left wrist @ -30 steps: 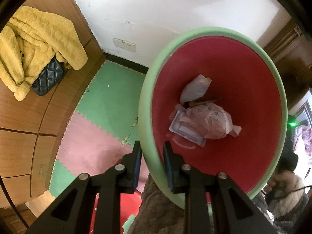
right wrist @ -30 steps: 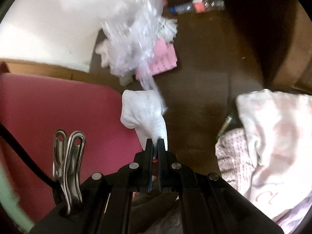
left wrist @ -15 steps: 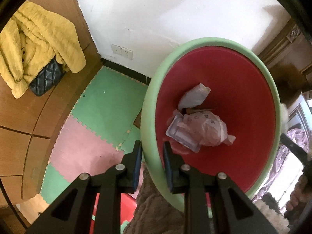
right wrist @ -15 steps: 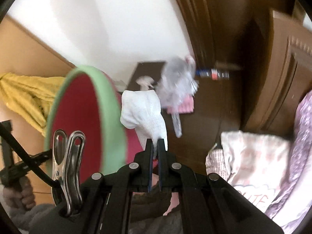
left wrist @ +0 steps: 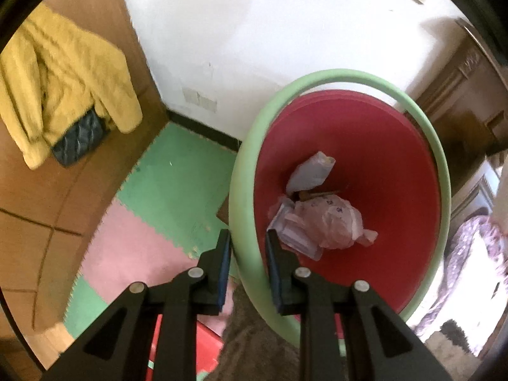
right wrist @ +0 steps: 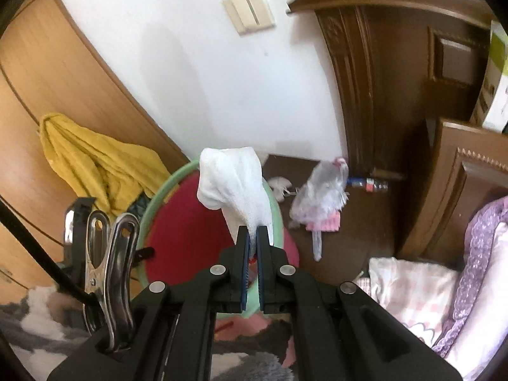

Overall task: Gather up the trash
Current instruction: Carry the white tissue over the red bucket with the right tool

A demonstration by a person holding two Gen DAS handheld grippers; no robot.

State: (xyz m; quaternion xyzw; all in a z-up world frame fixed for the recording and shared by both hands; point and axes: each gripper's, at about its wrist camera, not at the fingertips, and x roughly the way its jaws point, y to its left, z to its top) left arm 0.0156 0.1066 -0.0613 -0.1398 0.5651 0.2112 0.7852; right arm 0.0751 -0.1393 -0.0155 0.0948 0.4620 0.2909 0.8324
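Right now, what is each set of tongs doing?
Left tongs: shut on the rim of the green bin.
Right tongs: shut on a white tissue.

a home bedroom: foam floor mats (left wrist: 165,197), bedding (right wrist: 412,289), yellow jacket (left wrist: 63,85) hung on wardrobe.

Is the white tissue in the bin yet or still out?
Out: the white tissue hangs pinched in the right gripper, in front of the bin.
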